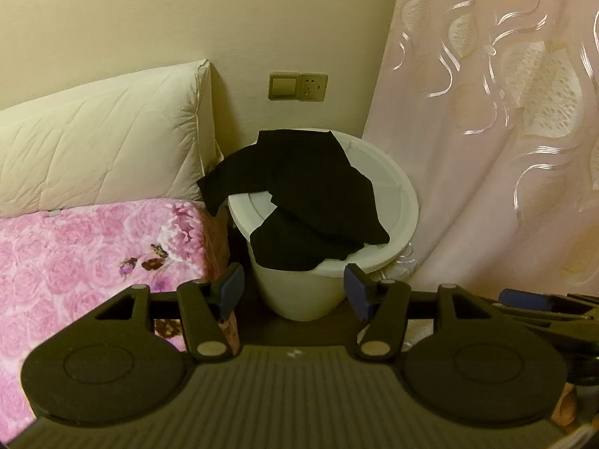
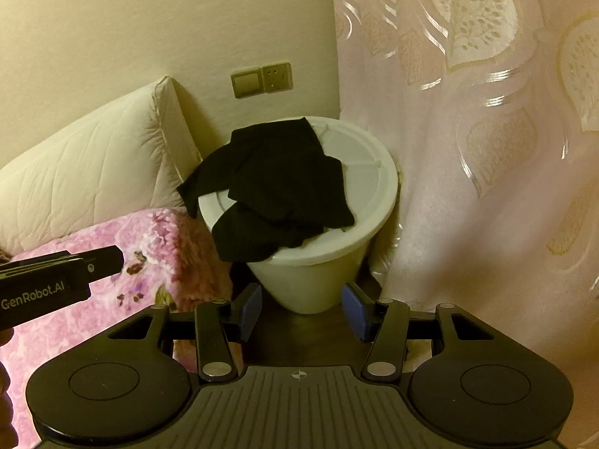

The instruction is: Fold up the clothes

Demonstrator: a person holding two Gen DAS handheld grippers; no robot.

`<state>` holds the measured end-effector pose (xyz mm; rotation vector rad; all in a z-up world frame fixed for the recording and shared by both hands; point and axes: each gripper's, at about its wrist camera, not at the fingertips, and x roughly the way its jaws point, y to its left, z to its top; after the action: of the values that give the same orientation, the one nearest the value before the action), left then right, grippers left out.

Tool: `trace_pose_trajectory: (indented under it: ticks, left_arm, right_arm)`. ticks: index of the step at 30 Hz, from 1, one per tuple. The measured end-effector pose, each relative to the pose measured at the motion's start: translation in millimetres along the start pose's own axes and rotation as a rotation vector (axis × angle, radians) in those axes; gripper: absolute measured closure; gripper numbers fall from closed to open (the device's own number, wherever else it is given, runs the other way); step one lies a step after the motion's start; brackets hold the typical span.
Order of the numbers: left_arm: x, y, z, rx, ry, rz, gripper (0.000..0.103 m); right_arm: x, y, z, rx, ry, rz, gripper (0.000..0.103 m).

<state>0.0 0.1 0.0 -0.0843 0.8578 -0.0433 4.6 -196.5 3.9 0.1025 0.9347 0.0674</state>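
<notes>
A crumpled black garment (image 1: 299, 194) lies on the lid of a white round bin (image 1: 389, 202) beside the bed; it also shows in the right wrist view (image 2: 277, 187) on the bin (image 2: 370, 183). My left gripper (image 1: 294, 290) is open and empty, its blue pads short of the bin's lower front. My right gripper (image 2: 301, 308) is open and empty, also short of the bin. The left gripper's body (image 2: 56, 280) shows at the left of the right wrist view.
A bed with a pink floral blanket (image 1: 93, 262) and a white pillow (image 1: 101, 149) stands left of the bin. A pale patterned curtain (image 1: 505, 149) hangs on the right. A wall switch and socket (image 1: 297, 86) sit above the bin. Dark floor lies below.
</notes>
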Motion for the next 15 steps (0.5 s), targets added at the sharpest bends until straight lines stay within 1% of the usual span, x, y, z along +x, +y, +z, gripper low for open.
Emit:
trace_pose_trajectory:
  ticks: [9, 15]
  left_arm:
    - [0.5, 4.1, 4.3, 0.004, -0.015, 0.013, 0.045]
    - [5.2, 3.2, -0.2, 0.001, -0.01, 0.017, 0.045]
  right_arm:
    - [3.1, 3.0, 2.7, 0.006, 0.01, 0.008, 0.051]
    - [1.3, 5.0, 7.2, 0.0, 0.012, 0.008, 0.051]
